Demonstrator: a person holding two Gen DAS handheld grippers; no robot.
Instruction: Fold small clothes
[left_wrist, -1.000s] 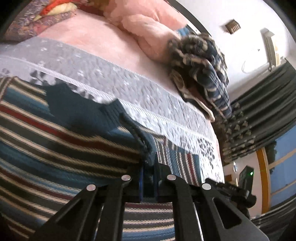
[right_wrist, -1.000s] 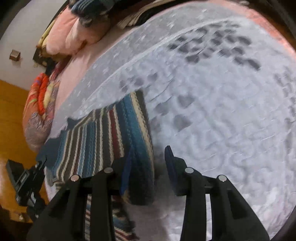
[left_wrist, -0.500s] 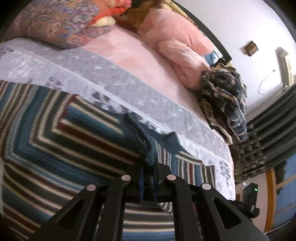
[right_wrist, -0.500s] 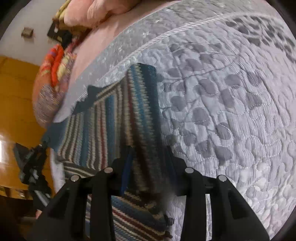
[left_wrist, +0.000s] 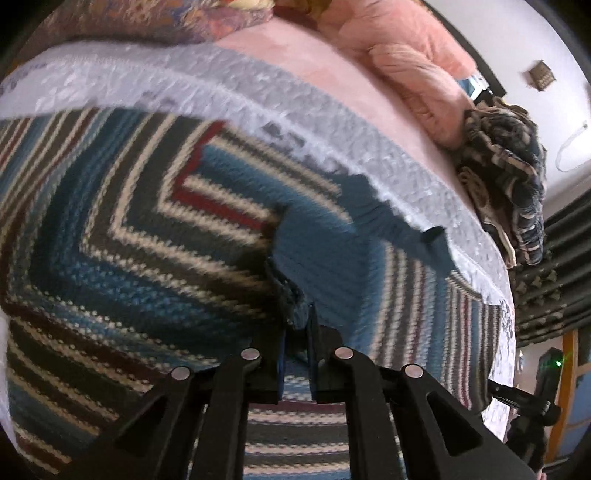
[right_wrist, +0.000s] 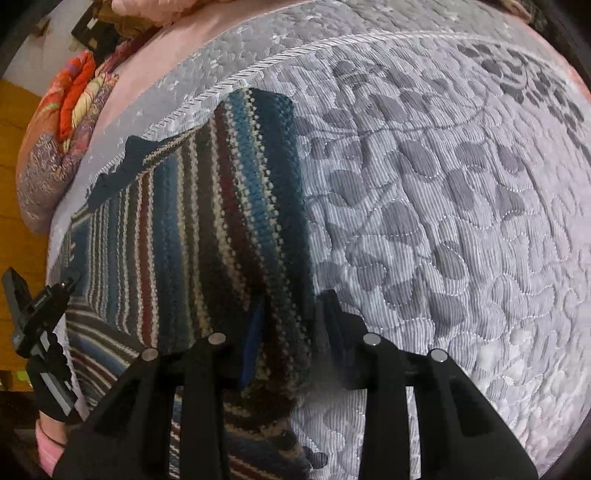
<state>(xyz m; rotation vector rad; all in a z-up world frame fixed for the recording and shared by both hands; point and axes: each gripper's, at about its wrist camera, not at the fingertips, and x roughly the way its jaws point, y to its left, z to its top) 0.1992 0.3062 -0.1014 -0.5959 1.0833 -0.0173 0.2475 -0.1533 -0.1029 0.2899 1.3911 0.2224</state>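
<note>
Since the earlier frames, more of the striped sweater (left_wrist: 155, 236) is folded over itself on the grey quilted bed (right_wrist: 424, 206) — the left gripper (left_wrist: 295, 328) pinches its dark blue edge between narrow fingers. Right gripper (right_wrist: 291, 332) fingers sit wide, straddling the sweater's folded sleeve without clamping it.

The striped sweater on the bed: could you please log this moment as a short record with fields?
garment: striped knit sweater, blue, cream, red and dark bands
surface: grey quilted bedspread
left hand-held gripper: shut on a dark blue edge of the sweater
right hand-held gripper: open, fingers either side of the folded sleeve
background: pink blanket, crumpled plaid cloth
fold state: partly folded
</note>
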